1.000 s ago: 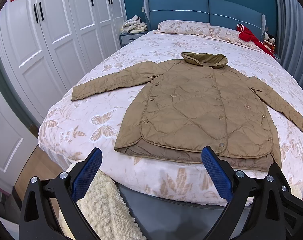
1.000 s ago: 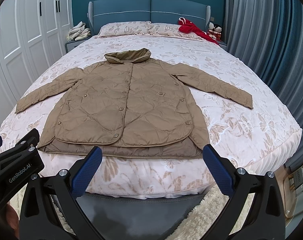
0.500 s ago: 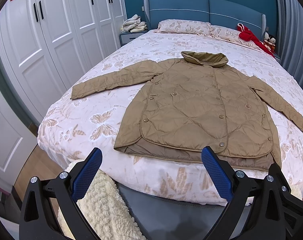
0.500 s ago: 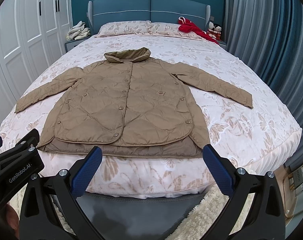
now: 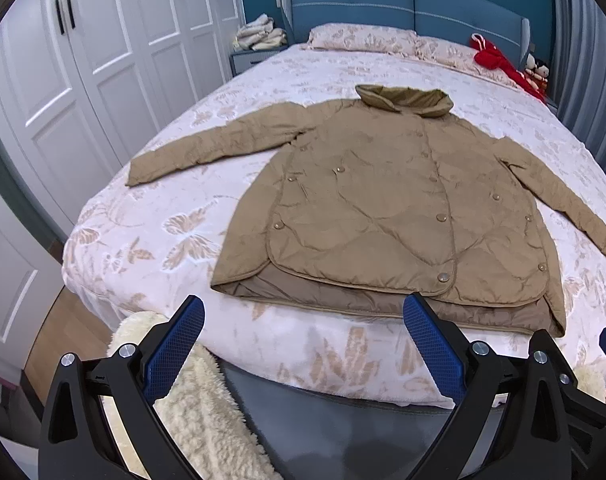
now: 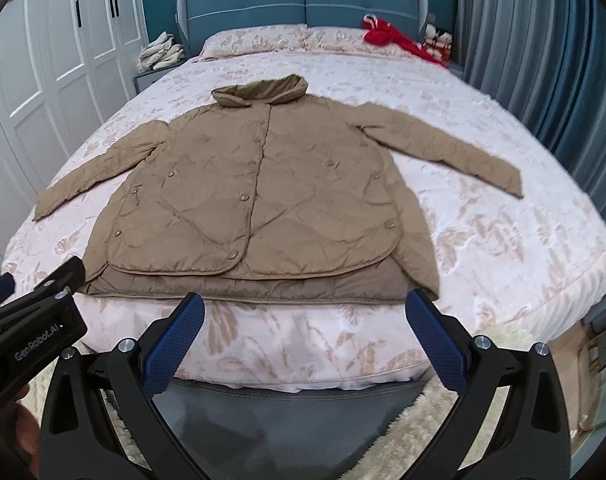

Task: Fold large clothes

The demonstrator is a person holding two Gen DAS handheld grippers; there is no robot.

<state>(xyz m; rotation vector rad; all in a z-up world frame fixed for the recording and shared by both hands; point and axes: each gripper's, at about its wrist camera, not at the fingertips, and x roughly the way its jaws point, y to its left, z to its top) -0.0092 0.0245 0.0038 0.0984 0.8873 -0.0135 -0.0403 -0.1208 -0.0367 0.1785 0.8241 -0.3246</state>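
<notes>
Your tan quilted jacket (image 5: 399, 208) lies face up and buttoned across the middle of both frames, spread flat on the bed (image 5: 151, 240) with its floral cover, collar toward the blue headboard (image 5: 415, 12) at the top and hem near the foot edge at the bottom. Both sleeves are stretched out: in the left wrist view one sleeve reaches toward the left of the frame, the other runs down toward the right edge. The darker lining shows below the front panels along the hem.

Your left gripper (image 5: 303, 344) hangs at the bottom centre of its frame, its blue-padded fingers (image 5: 175, 348) spread wide with nothing between them, clear of the jacket and just short of the bed's foot. Your right gripper (image 6: 303, 344) sits the same way at the bottom centre of the right wrist view, fingers wide apart and empty, the hem just above them in the frame. The left gripper's black body also shows at the lower left of the right wrist view.

Two pillows (image 6: 259, 40) rest against the headboard at the top, a red garment (image 6: 391, 36) lies at the upper right, and folded pale clothes (image 5: 259, 32) sit on the nightstand at the upper left. White wardrobe doors (image 5: 83, 80) fill the left side; blue curtains (image 6: 543, 60) hang at the right. A cream fluffy rug (image 5: 199, 416) lies on the floor at the lower left
</notes>
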